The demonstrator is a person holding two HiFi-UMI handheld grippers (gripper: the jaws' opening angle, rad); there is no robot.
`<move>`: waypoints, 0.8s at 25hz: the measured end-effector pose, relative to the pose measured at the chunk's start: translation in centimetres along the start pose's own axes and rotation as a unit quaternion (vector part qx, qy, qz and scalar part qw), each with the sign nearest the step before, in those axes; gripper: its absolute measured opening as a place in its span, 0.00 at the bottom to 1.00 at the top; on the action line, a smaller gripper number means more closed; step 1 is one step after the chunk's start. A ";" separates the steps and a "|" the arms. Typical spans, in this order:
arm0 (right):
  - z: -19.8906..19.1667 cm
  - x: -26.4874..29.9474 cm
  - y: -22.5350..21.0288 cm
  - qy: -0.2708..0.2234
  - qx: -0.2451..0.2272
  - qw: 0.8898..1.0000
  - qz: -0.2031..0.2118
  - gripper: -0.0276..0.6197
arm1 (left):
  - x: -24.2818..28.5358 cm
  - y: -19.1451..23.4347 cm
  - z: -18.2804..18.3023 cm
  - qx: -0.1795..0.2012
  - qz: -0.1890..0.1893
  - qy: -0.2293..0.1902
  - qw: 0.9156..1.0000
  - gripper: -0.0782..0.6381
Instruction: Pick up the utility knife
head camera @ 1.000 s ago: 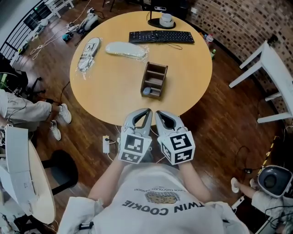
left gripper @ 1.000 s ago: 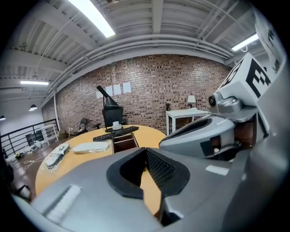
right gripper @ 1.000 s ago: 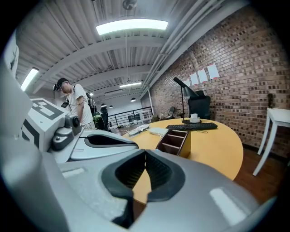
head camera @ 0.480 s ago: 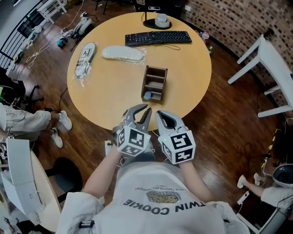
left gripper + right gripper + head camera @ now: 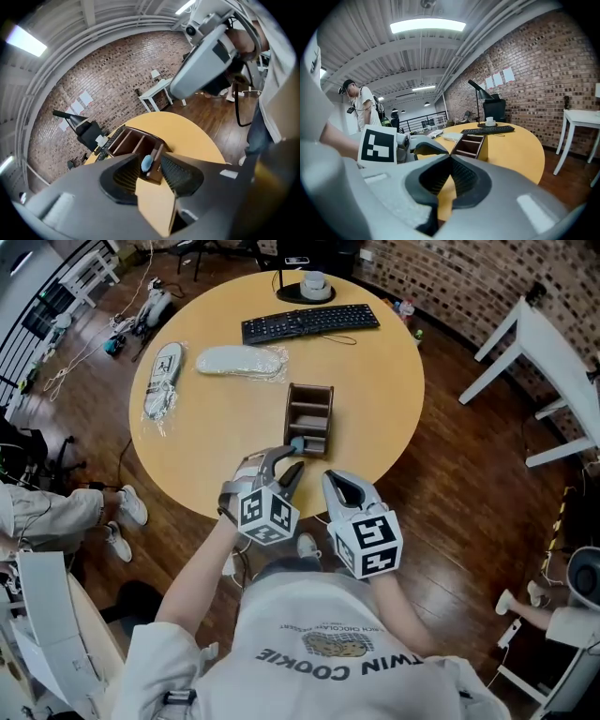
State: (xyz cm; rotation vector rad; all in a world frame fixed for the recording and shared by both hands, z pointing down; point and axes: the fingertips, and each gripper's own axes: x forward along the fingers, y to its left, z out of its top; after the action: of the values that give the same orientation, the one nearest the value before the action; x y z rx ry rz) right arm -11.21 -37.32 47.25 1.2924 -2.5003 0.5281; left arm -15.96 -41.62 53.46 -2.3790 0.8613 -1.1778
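Note:
The utility knife (image 5: 297, 442) stands upright in the near compartment of a brown wooden organizer (image 5: 310, 412) on the round table (image 5: 375, 399); only its blue end shows. My left gripper (image 5: 287, 461) hangs over the table's near edge, pointing at that end, its jaws opening. In the left gripper view the blue knife end (image 5: 146, 162) shows in the gap of the left gripper (image 5: 150, 161), just beyond the tips and untouched. My right gripper (image 5: 336, 486) stays off the table edge, shut and empty; the right gripper (image 5: 449, 158) looks toward the organizer (image 5: 471, 145).
A black keyboard (image 5: 309, 322), a cup on a black lamp base (image 5: 314, 283), and two plastic-wrapped packs (image 5: 239, 360) (image 5: 161, 379) lie on the table's far half. A white table (image 5: 553, 343) stands at right. A seated person (image 5: 47, 507) is at left.
My left gripper has moved forward over the table edge toward the organizer, rolled, and its jaws have gone from shut to open. The right gripper has barely shifted.

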 end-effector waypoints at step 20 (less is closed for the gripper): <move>-0.1 0.0 -2.4 0.003 0.021 0.999 -0.029 0.05 | 4.2 -0.5 -1.1 0.179 -0.063 0.042 0.981 0.21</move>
State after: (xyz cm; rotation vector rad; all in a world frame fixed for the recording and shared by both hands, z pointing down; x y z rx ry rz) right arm -9.25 -38.58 47.78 1.3724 -2.4508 0.5739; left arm -14.67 -44.04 56.85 -2.1265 0.4779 -1.3607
